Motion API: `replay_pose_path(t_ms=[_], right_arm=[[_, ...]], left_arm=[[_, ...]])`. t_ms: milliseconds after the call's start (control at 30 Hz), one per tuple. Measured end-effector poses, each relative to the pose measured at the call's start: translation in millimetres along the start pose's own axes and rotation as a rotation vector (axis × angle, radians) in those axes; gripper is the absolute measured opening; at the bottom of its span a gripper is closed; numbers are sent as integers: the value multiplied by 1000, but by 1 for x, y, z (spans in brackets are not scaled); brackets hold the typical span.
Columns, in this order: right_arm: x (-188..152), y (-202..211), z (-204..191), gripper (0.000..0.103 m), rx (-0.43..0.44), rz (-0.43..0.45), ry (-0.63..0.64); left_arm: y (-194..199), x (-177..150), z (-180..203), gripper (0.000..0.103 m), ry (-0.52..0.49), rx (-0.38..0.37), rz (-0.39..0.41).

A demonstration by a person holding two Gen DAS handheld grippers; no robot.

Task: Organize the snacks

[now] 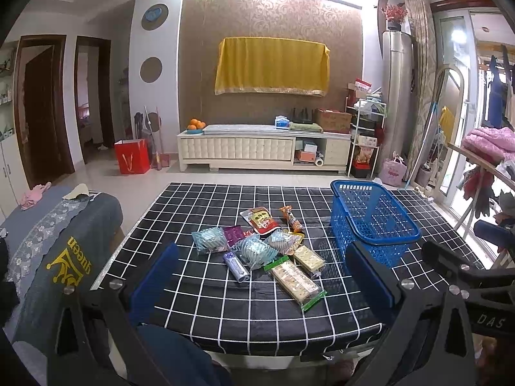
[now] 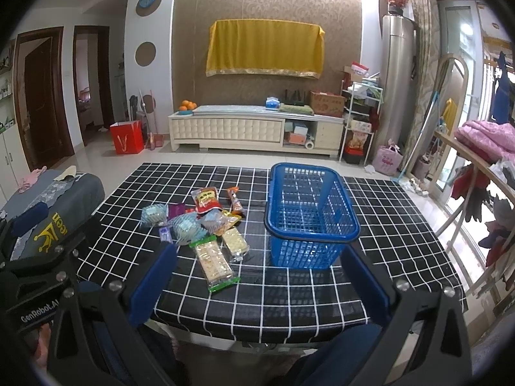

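A pile of snack packets (image 1: 257, 244) lies mid-table on the black checked cloth; it also shows in the right wrist view (image 2: 199, 225). A long green-edged cracker pack (image 1: 296, 278) (image 2: 214, 262) lies nearest me. An empty blue plastic basket (image 1: 373, 222) (image 2: 310, 215) stands right of the pile. My left gripper (image 1: 262, 276) is open and empty, held above the table's near edge before the pile. My right gripper (image 2: 260, 276) is open and empty, held before the basket. The right gripper's body (image 1: 466, 273) shows at the right of the left wrist view.
The table (image 1: 206, 308) (image 2: 322, 308) has its near edge just below the fingers. A grey covered seat (image 1: 58, 244) stands left of the table. A rack with clothes (image 2: 482, 173) stands to the right. A TV cabinet (image 1: 264, 151) stands across the room.
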State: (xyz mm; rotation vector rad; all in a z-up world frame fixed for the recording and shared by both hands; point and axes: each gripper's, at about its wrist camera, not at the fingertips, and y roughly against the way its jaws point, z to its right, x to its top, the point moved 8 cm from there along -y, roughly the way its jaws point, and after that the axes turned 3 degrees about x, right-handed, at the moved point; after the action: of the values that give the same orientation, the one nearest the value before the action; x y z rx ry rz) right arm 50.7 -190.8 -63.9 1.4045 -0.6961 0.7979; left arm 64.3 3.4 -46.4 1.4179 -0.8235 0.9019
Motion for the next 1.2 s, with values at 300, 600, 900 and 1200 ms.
replay_pose_path(t_ms=[300,600,900,1200], right_arm=[[1,5,2,103,-1,3,-12],[17,5,5,103,52,47,-61],[36,-41,-41,103,175,-11,26],[23,-130,-102,103,296,-172,125]], left_arm=[[8,11,-5,102,-22,30,41],[1,31,-45,103,-21,53,42],[-36,20,-70,103,25,45,-67],[-110,-24,-117,103,94,23,-279]])
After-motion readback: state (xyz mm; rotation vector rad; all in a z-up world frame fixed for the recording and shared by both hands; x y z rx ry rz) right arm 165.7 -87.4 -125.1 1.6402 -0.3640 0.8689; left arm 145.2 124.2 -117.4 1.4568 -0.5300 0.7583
